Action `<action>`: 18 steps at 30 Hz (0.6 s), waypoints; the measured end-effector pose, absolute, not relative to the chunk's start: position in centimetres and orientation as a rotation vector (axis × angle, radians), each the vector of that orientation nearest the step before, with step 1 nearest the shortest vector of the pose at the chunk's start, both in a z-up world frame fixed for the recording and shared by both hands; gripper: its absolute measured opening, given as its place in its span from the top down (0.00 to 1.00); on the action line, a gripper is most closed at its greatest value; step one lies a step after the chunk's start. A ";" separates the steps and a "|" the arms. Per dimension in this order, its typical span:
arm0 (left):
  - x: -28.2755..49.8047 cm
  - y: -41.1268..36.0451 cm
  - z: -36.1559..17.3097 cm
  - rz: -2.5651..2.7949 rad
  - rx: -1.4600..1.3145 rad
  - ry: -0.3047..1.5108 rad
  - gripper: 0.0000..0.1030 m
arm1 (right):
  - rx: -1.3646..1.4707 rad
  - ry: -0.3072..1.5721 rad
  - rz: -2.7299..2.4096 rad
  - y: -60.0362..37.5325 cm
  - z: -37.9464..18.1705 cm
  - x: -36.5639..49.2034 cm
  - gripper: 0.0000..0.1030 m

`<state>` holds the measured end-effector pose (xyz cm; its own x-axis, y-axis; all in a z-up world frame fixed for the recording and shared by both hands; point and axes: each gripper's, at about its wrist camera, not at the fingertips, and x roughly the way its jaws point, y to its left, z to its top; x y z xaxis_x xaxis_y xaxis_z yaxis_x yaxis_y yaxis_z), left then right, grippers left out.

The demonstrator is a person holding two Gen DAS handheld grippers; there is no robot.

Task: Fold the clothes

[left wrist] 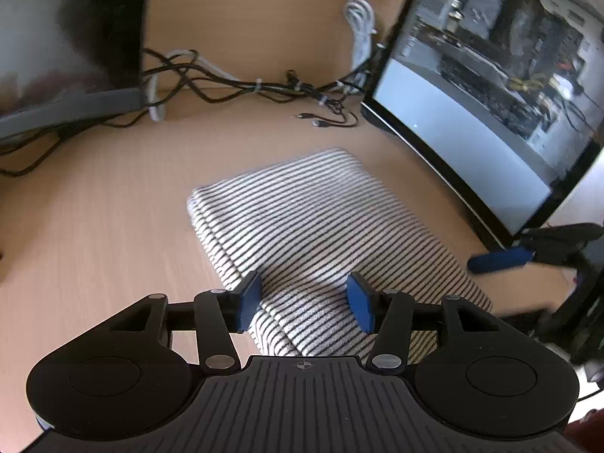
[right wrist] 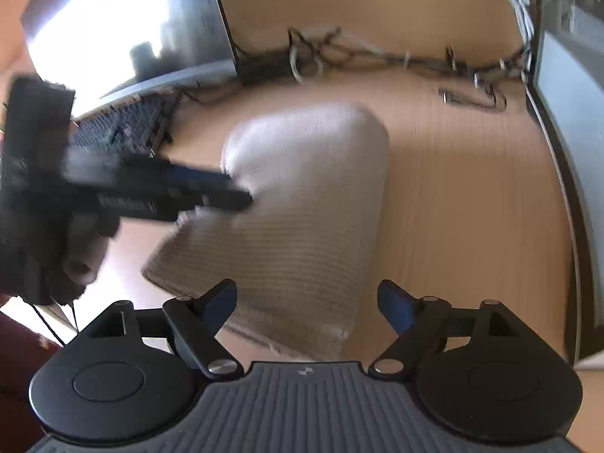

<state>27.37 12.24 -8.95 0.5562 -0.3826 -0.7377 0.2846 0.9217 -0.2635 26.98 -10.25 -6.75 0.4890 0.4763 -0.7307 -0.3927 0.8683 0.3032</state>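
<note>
Both my left gripper (left wrist: 304, 300) and right gripper (right wrist: 307, 304) have fingers spread over the folded striped shirt (left wrist: 321, 234); bare tabletop (left wrist: 94, 226) lies left, a monitor (left wrist: 490, 94) crowds the right.

Ahead of the left gripper (left wrist: 305, 298), past the folded striped cloth (left wrist: 321, 226), the bare desk (left wrist: 94, 226) was wide and free to its left. Farther ahead a tangle of cables (left wrist: 264, 87) lay by the back wall. A big monitor (left wrist: 490, 94) blocked its right side. A dark screen (left wrist: 68, 19) stood to its far left.
</note>
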 end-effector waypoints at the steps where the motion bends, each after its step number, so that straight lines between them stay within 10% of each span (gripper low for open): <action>1: 27.3 12.3 -8.9 -0.387 -0.119 0.904 0.28 | 0.122 0.901 0.537 -10.7 -6.2 27.3 0.13; 14: 27.6 13.3 -11.4 -0.474 -0.364 1.076 0.38 | 0.495 0.962 0.500 -13.2 -11.9 32.8 0.11; 18: 30.1 12.3 -11.2 -0.492 -0.359 1.034 0.44 | 0.414 0.927 0.519 -12.2 -11.8 33.3 0.24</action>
